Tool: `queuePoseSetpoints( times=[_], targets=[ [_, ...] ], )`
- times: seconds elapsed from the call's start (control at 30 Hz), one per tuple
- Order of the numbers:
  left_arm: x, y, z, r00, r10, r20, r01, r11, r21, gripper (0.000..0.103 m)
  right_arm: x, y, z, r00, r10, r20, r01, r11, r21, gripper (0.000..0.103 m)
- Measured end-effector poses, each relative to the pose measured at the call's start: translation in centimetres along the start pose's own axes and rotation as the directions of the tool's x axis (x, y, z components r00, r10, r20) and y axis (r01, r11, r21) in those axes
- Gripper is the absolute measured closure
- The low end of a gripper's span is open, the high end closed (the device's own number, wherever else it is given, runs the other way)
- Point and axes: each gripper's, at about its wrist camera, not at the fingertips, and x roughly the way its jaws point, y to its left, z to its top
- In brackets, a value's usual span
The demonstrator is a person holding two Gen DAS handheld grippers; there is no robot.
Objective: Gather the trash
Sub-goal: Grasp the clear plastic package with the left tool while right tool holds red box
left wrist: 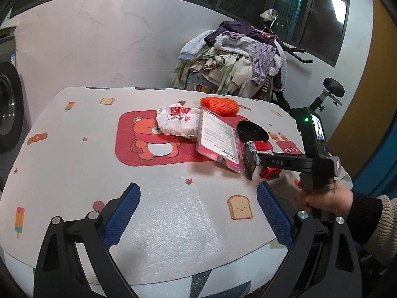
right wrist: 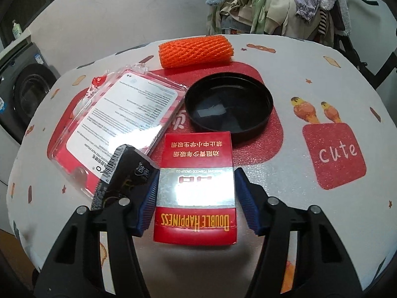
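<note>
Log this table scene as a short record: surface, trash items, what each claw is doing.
surface: round table with cartoon-print cover
trash: red cigarette pack, black sachet, clear blister pack, black lid, orange foam net, crumpled white bag
right claw: closed on the sides of the cigarette pack; sachet lies against its left finger
left claw: open, empty, over bare table
layout: blister pack overlaps the white bag; lid lies open side up beside the blister pack
background: heap of clothes
</note>
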Motion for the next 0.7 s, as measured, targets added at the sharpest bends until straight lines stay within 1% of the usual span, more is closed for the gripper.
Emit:
queuePoseSetpoints(
  times=[0.1, 0.17, 0.27, 0.33, 0.43, 0.5, 0.57, 0.7],
  targets=[
    [0.3, -0.3, 0.1, 1.000, -0.008, -0.009, 0.008, 1.000, 0.000, 0.013, -0.1, 0.0, -0.1, 1.000, 0.001, 0.003, -0.001, 1.000, -0.009, 0.044],
    [0.6, -0.3, 0.2, 1.000, -0.015, -0.016, 0.015, 1.000, -0.007, 0.014, -0.2, 0.0, -0.2, 1.000, 0.016, 0.000, -0.016, 1.000, -0.019, 0.045],
    [1.1, -0.1, 0.4, 0.999, -0.025, -0.029, 0.024, 0.999, -0.027, 0.018, -0.8, 0.0, -0.6, 1.000, 0.028, 0.007, -0.028, 0.999, -0.030, 0.045],
    [1.7, 0.3, 0.7, 0.998, -0.038, -0.044, 0.036, 0.998, -0.056, 0.022, -1.5, -0.1, -0.8, 0.999, 0.036, 0.026, -0.035, 0.999, -0.036, 0.045],
    [2.8, 0.9, 1.2, 0.996, -0.067, -0.064, 0.060, 0.993, -0.102, 0.029, -2.8, -0.5, -1.0, 0.998, 0.035, 0.060, -0.032, 0.998, -0.045, 0.045],
    [4.0, 1.5, 1.7, 0.992, -0.094, -0.081, 0.082, 0.985, -0.150, 0.038, -3.8, -0.8, -1.1, 0.996, 0.029, 0.085, -0.025, 0.998, -0.052, 0.045],
    [5.4, 1.9, 2.3, 0.988, -0.115, -0.098, 0.095, 0.977, -0.190, 0.044, -4.9, -1.2, -1.2, 0.993, 0.029, 0.113, -0.023, 0.998, -0.050, 0.045],
    [7.9, 2.0, 3.8, 0.982, -0.143, -0.124, 0.112, 0.968, -0.224, 0.049, -6.5, -2.1, -1.5, 0.989, 0.043, 0.143, -0.038, 0.999, -0.035, 0.045]
  ],
)
